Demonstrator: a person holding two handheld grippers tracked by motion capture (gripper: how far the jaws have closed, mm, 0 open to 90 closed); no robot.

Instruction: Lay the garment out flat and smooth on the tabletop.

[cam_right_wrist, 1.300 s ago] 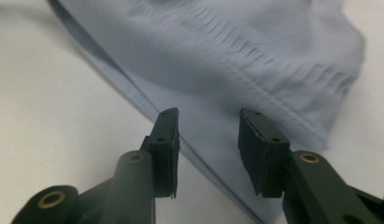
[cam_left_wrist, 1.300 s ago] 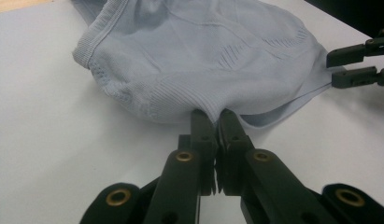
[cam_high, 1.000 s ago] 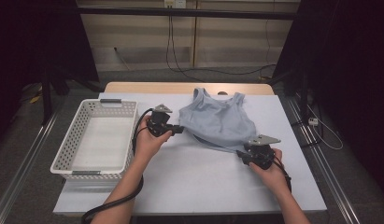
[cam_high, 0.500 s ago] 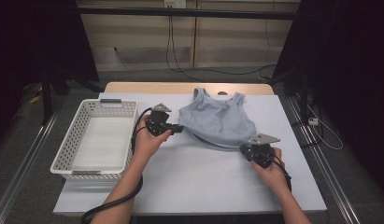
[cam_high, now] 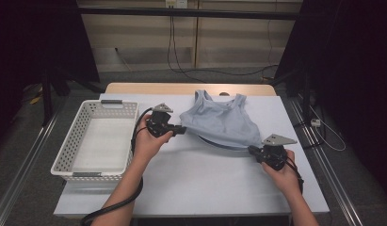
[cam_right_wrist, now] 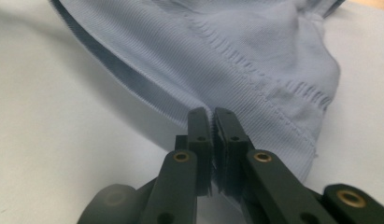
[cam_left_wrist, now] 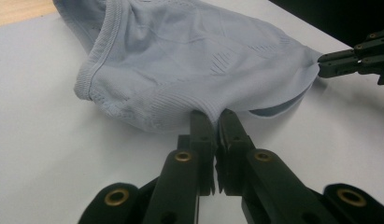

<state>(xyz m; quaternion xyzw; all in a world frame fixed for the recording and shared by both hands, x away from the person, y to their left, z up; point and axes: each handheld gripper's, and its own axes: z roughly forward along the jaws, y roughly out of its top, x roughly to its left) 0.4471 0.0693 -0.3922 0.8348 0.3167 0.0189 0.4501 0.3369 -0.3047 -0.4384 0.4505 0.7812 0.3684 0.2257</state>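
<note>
Pinching the ribbed hem between nearly closed jaws, the left gripper [cam_left_wrist: 213, 116] is holding one lower corner of the light blue tank top [cam_high: 221, 122], while the opposite corner is being clamped the same way by the right gripper [cam_right_wrist: 212, 114]. The garment is being kept stretched between both grippers over the white table [cam_high: 205, 179], its straps pointing away from the person. A white basket [cam_high: 73, 141] is standing to the left.

Hand-held grippers [cam_high: 181, 129] [cam_high: 251, 150] pinching top [cam_high: 221, 123] hem corners.

White basket [cam_high: 94, 141] — table's [cam_high: 205, 179] left side
</note>
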